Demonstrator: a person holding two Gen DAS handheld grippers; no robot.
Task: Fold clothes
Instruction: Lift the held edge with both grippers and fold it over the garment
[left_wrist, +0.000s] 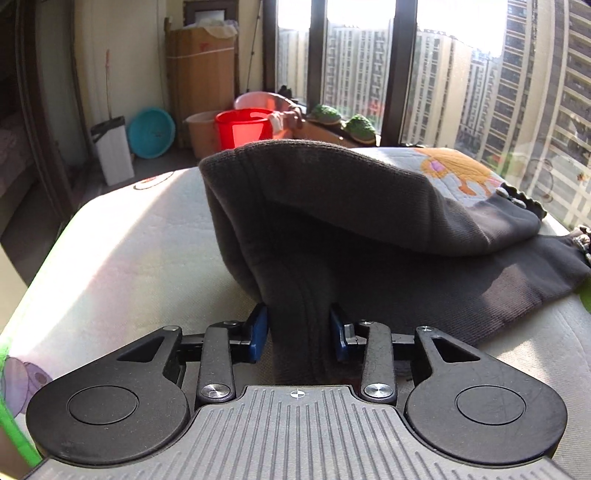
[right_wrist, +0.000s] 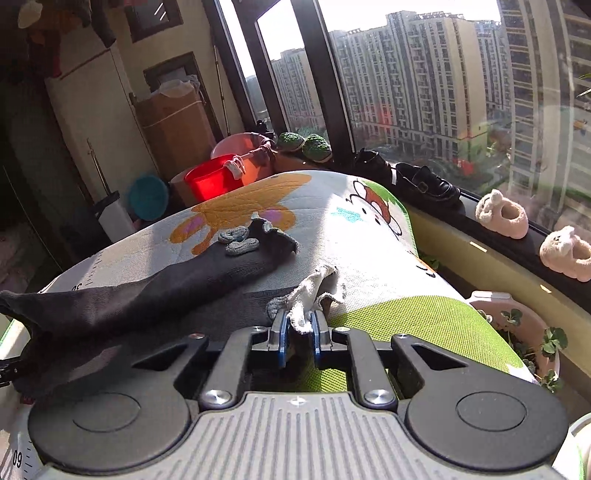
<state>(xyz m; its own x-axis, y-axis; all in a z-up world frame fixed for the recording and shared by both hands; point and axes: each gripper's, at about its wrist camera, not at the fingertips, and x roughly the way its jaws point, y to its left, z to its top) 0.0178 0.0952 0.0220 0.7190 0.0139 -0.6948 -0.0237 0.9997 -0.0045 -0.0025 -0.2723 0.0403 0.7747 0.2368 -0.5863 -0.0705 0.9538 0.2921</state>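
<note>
Cartoon-print quilted mat (right_wrist: 332, 236) over bench, window-side room — red plastic bucket (left_wrist: 242, 127) behind. Left tongs (left_wrist: 298, 332) clamp dark grey knit garment (left_wrist: 332, 206); right tongs (right_wrist: 298, 338) pinch its white knitted trim (right_wrist: 310, 295).

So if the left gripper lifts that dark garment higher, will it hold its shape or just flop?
Probably flop: the dark garment already drapes in soft folds from the left gripper. It looks like thick knit, so likely somewhat heavy for cloth. The ribbed surface seems unlikely to slip from the closed jaws.
</note>
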